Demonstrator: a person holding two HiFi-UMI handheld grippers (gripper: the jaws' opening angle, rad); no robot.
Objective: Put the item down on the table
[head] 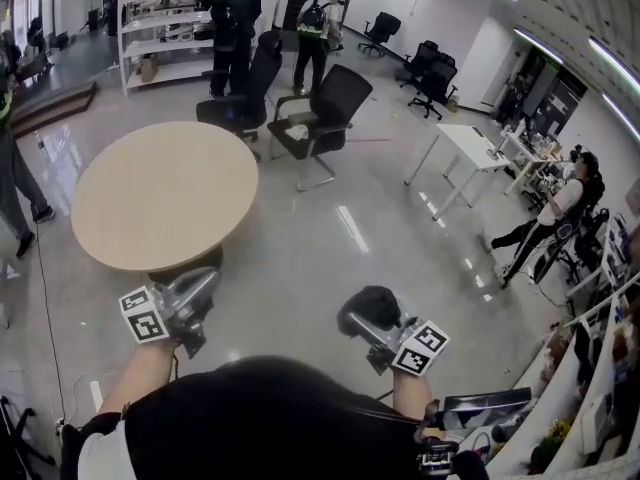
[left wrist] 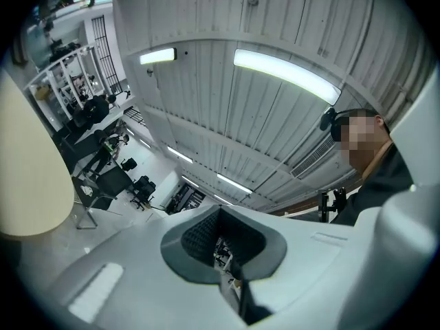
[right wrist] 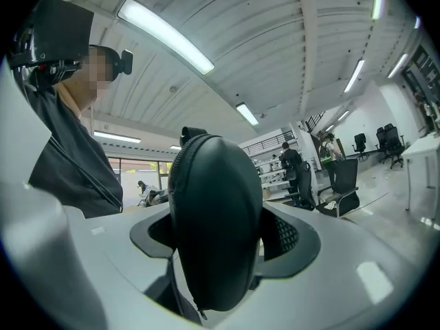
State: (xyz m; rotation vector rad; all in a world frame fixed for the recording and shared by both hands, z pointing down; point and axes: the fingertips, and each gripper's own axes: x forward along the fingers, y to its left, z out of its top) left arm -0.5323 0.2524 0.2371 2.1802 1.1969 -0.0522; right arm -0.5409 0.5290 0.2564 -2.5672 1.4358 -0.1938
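Status: not placed yet. right claw [head: 372, 323] is partway open and clamped on the item, a black zip-up hard case [right wrist: 216, 218]. The case sits upright between the pads, filling the gap and sticking out well past the tips, with the zipper seam running down its edge. left claw [left wrist: 223, 243] has its pads almost together with only a sliver of gap and nothing in it, so it's idle. The round tan table [head: 165, 193] is ahead of both claws: just beyond the left claw's tips, and well ahead and off to the left of the right claw. The case is over bare floor, apart from the tabletop. Done so far: the item is secured in the grip. What's left, in my judgement, is pretty much the whole task: bring the right claw over the tabletop, lower until the case rests on it, open the pads, back out. The tabletop looks bare, so any spot should do. Writing: none readable. No logo or label visible on the case. The claws' cubes carry only black-and-white square marker patterns, no text.
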